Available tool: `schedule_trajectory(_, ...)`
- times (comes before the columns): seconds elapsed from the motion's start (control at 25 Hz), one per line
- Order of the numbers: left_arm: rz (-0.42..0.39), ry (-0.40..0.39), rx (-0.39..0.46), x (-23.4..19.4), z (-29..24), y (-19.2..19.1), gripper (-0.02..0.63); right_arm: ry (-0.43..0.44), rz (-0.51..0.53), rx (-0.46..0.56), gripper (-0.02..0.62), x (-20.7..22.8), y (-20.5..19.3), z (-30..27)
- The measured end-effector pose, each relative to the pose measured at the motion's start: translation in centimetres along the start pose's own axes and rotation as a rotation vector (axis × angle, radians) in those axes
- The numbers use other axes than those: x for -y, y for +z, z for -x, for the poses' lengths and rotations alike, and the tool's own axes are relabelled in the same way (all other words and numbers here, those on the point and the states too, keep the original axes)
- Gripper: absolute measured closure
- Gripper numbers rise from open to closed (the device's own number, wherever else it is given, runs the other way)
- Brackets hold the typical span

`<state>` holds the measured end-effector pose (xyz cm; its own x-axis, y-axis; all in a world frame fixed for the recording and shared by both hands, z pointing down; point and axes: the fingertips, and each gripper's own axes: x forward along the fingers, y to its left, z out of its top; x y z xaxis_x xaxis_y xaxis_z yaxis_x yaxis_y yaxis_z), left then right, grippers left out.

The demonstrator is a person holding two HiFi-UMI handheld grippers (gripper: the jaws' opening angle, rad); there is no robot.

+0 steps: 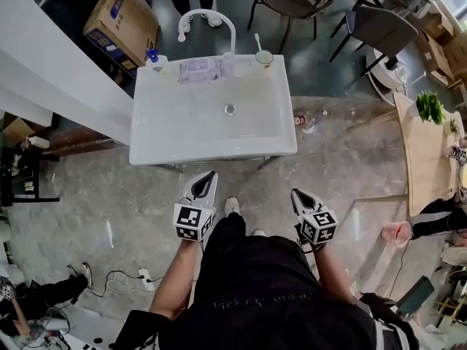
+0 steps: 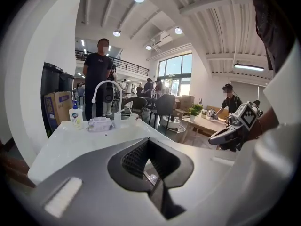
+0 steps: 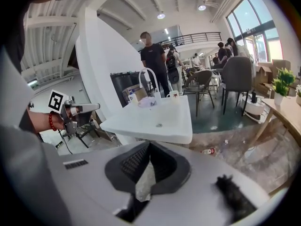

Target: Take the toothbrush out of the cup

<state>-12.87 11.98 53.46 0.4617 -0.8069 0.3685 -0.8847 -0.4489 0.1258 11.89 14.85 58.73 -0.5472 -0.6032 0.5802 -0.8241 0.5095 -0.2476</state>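
A white cup [image 1: 263, 57] stands on the back right corner of the white sink [image 1: 168, 133], with a toothbrush [image 1: 258, 42] upright in it. The cup is small and far off in the left gripper view [image 2: 134, 117] and in the right gripper view [image 3: 174, 94]. My left gripper [image 1: 211, 174] and right gripper [image 1: 295, 193] hang side by side in front of the sink's near edge, well short of the cup. In its own view the left gripper [image 2: 148, 141] has its jaws closed on nothing. The right gripper [image 3: 149, 145] looks the same.
A curved faucet [image 1: 208, 17], a soap bottle [image 1: 153, 60] and a wipes pack [image 1: 198, 69] line the sink's back rim. A person stands behind the sink. A cardboard box [image 1: 122, 17] is at back left, chairs [image 1: 372, 28] and a wooden table [image 1: 423, 159] at right.
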Motion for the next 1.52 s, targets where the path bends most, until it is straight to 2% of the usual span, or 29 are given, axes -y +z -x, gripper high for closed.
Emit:
schedule_trajectory(0.4,0.024,-0.034,0.003,-5.3,-1.5,0.2,0.6,-0.058,-0.016,-0.006,0.583,-1.0,2.4,-2.6)
schedule_trajectory(0.68,0.033,-0.065,0.009,-5.8,-2.2,0.6,0.6,-0.084,-0.023,0.0,0.583,-1.0,3.2,-2.8)
schedule_trajectory(1.0,0.023,-0.063,0.015,-5.9,-2.7,1.1,0.6,-0.074,-0.017,0.012,0.583,-0.7,4.1,-3.7)
schedule_trajectory(1.52,0.013,0.005,0.031,-7.6,-5.4,3.4,0.6,-0.004,0.014,0.038,0.583,1.9,7.7,-7.8)
